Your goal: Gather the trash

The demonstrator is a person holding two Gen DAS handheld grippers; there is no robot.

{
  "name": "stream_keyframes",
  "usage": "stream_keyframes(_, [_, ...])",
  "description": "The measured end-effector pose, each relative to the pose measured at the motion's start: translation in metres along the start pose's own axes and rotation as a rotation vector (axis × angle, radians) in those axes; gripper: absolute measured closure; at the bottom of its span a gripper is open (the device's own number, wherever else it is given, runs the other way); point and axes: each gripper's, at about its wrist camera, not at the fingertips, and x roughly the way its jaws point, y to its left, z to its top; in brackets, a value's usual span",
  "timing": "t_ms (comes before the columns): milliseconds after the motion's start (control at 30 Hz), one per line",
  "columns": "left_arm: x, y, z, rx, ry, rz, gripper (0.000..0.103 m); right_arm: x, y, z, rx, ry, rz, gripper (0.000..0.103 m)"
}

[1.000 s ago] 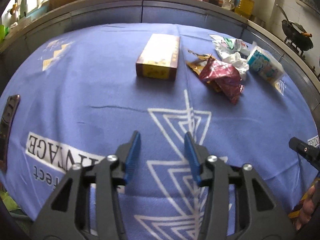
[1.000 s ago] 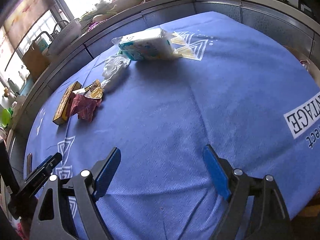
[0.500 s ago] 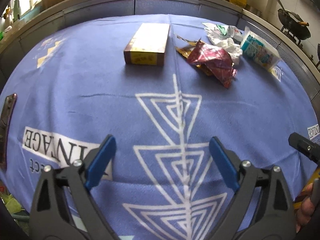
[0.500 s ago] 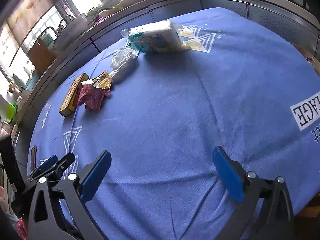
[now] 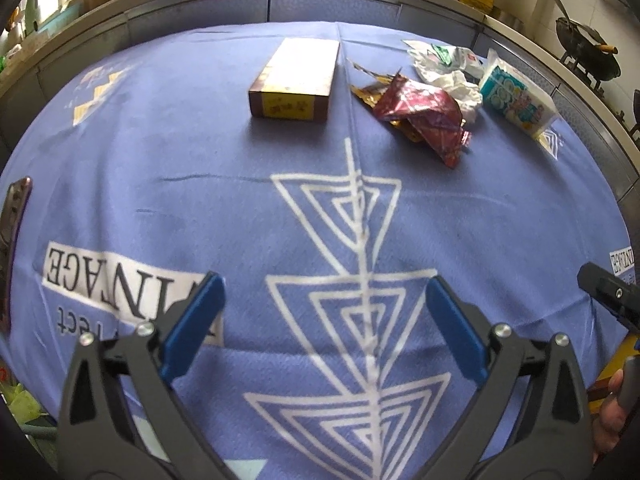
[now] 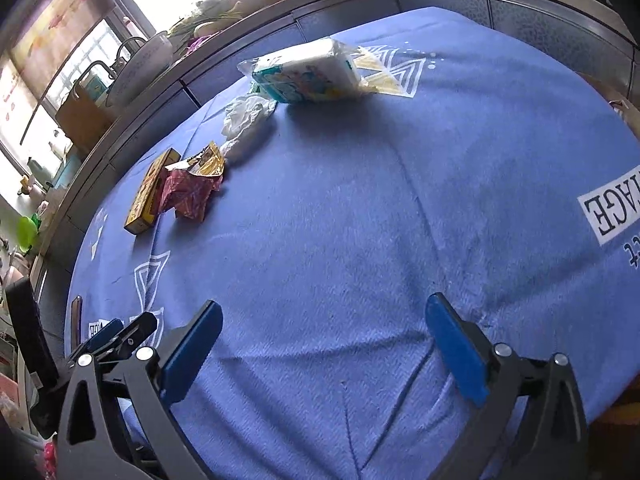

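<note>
Trash lies at the far side of a table with a blue cloth (image 5: 200, 152): a brown and yellow box (image 5: 298, 80), a crumpled red wrapper (image 5: 424, 114) on a gold wrapper, white crumpled paper (image 5: 454, 84) and a tissue pack (image 5: 516, 98). The box (image 6: 150, 194), red wrapper (image 6: 188, 196), white paper (image 6: 246, 116) and tissue pack (image 6: 308, 72) also show in the right wrist view. My left gripper (image 5: 324, 328) is open and empty near the front edge. My right gripper (image 6: 324, 348) is open and empty, far from the trash.
A dark flat object (image 5: 12, 216) lies at the table's left edge. A counter with bottles and a wok (image 5: 588, 46) runs behind the table. A sink and basin (image 6: 136, 68) stand by the window. The left gripper's tip (image 6: 120, 334) shows at lower left.
My left gripper has opened from nearly shut to wide and moved a little toward the trash. My right gripper stayed open and shifted slightly; the trash has not moved.
</note>
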Motion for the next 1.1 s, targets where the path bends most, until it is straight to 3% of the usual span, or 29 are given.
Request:
stream_keyframes(267, [0.001, -0.002, 0.001, 0.003, 0.003, 0.012, 0.006, 0.001, 0.005, -0.002, -0.033, 0.013, -0.032, 0.005])
stream_keyframes(533, [-0.003, 0.005, -0.004, 0.028, -0.014, -0.024, 0.006, 0.002, 0.008, -0.004, -0.036, -0.019, -0.049, 0.003])
stream_keyframes(667, [-0.005, 0.020, -0.003, -0.035, -0.034, 0.005, 0.006, 0.004, 0.013, -0.002, -0.060, -0.027, -0.035, 0.005])
stream_keyframes(767, [-0.006, 0.036, 0.004, -0.079, -0.048, 0.016, 0.011, 0.007, 0.019, 0.000, -0.091, -0.030, -0.011, 0.016])
stream_keyframes(900, [-0.006, 0.047, 0.027, -0.042, -0.079, 0.011, 0.015, 0.015, 0.037, 0.003, -0.184, -0.010, 0.022, 0.035])
stream_keyframes(1100, [-0.005, 0.043, 0.076, 0.014, -0.162, 0.024, 0.015, 0.029, 0.062, 0.006, -0.292, 0.006, 0.061, 0.045])
